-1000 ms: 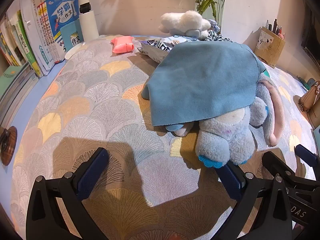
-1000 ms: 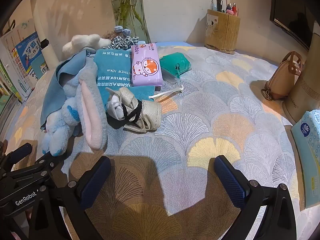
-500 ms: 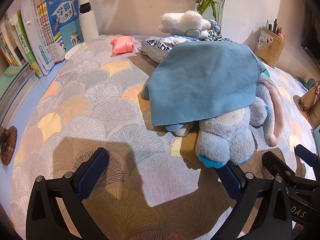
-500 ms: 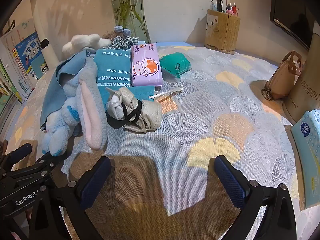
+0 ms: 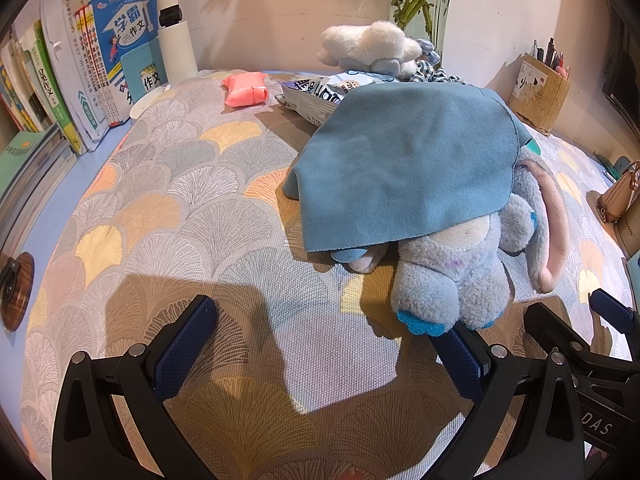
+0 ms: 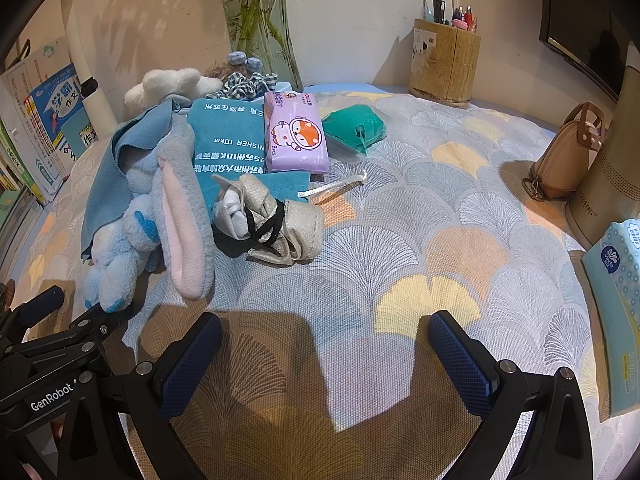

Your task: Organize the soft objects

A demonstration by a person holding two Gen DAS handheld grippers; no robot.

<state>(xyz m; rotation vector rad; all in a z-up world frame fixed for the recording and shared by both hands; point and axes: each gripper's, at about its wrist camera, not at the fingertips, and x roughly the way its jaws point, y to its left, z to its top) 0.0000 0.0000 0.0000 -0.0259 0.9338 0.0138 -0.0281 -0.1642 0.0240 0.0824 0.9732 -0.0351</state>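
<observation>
A blue plush rabbit [image 5: 460, 276] with long pink-lined ears lies on the patterned tablecloth [image 5: 180, 208], half under a blue cloth [image 5: 404, 164]. It also shows in the right wrist view [image 6: 160, 208] beside a beige drawstring pouch [image 6: 276, 220]. A white plush toy [image 5: 368, 46] lies at the back. My left gripper [image 5: 332, 344] is open and empty, its right finger close to the rabbit's foot. My right gripper [image 6: 324, 356] is open and empty over bare tablecloth.
Books [image 5: 80, 80] stand at the left edge. A pink packet [image 5: 245, 89], a snack bag [image 5: 320, 96], a purple tissue pack [image 6: 294, 136] and a green pouch [image 6: 354, 128] lie at the back. A pen holder [image 6: 444, 64], brown bag [image 6: 564, 160] and tissue box [image 6: 616, 304] are on the right.
</observation>
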